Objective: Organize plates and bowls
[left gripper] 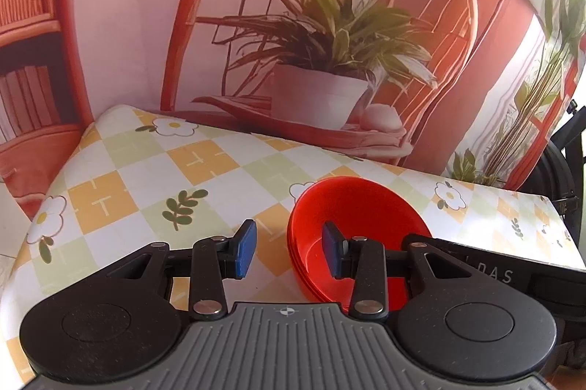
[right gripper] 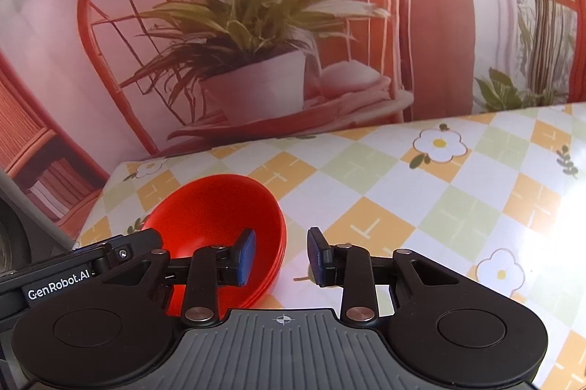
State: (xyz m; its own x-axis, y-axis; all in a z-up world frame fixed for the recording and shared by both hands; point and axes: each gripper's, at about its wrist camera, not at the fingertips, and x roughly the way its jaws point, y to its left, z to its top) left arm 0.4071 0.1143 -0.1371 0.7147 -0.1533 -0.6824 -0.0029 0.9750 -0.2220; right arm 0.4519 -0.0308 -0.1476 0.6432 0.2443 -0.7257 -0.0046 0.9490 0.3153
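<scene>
left tool (left gripper: 289,252) wide | right tool (right gripper: 281,256) wide | stacked red bowls (left gripper: 351,225) between | right view: glare

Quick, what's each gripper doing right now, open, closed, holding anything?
Left gripper: open, holding nothing, one finger over the stacked red bowls.
Right gripper: open, holding nothing, beside the same bowls.

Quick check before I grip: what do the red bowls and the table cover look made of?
Red bowls: likely plastic, thin nested rims, uniform colour, soft semi-gloss sheen. Table cover: probably vinyl or oilcloth; printed check-and-flower pattern, smooth, with strong glare at the right in the right wrist view.
</scene>
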